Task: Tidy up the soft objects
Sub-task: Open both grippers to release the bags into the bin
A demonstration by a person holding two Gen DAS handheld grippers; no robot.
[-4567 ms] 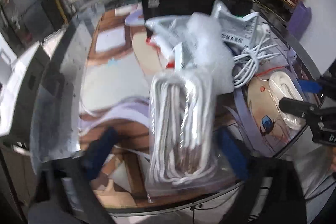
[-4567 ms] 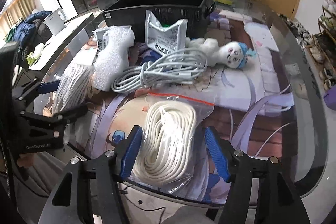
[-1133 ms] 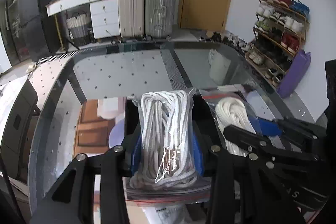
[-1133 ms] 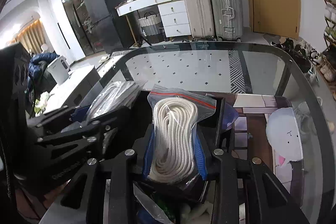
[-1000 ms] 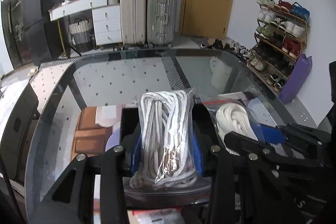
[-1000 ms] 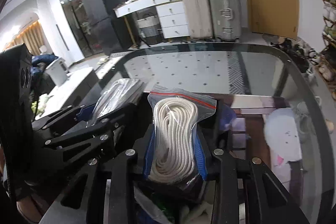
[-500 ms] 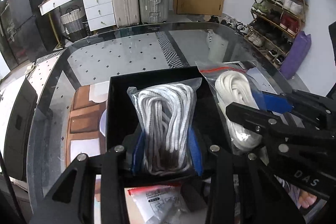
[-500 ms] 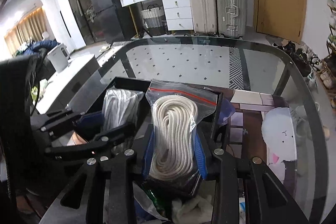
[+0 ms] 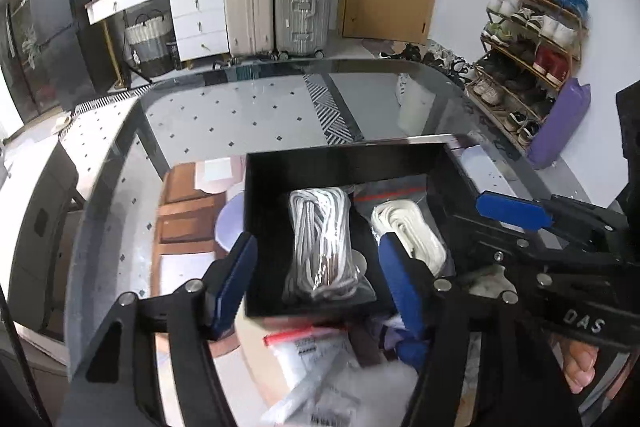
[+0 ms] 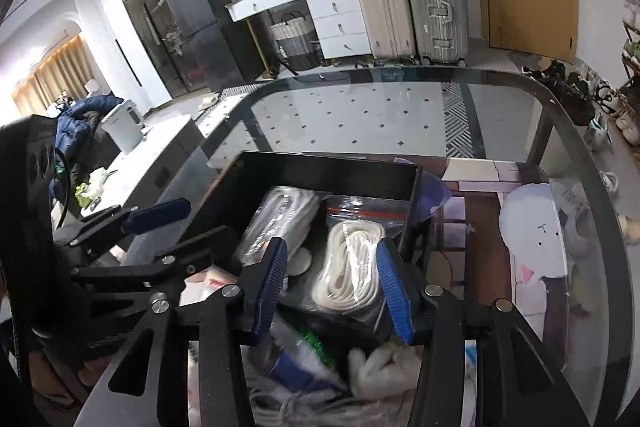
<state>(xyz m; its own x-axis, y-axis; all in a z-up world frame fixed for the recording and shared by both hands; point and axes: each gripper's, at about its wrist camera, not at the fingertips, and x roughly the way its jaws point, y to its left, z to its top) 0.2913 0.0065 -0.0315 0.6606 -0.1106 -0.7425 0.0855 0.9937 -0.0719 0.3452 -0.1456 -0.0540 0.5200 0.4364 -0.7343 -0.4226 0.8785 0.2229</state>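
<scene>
A black bin (image 9: 340, 163) (image 10: 328, 169) stands on the glass table. Two clear bags lie side by side in it: a grey-white rope bundle (image 9: 322, 239) (image 10: 280, 219) on the left and a cream rope bundle (image 9: 408, 235) (image 10: 352, 263) with a red zip strip on the right. My left gripper (image 9: 314, 279) is open and empty above the bin's near edge. My right gripper (image 10: 332, 287) is open and empty above the cream bundle; it also shows at the right of the left wrist view (image 9: 512, 215).
Below the grippers lie a printed plastic bag (image 9: 316, 359), white cable (image 10: 304, 407), a white plush (image 10: 380, 367) and a green-and-blue packet (image 10: 304, 359). A patterned mat (image 10: 536, 227) covers the table's right side. Suitcases (image 9: 276, 3) and a shoe rack (image 9: 532, 39) stand beyond the table.
Both grippers have opened and let go of their rope bags, which now lie in the bin. Both grippers have drawn back toward the near side.
</scene>
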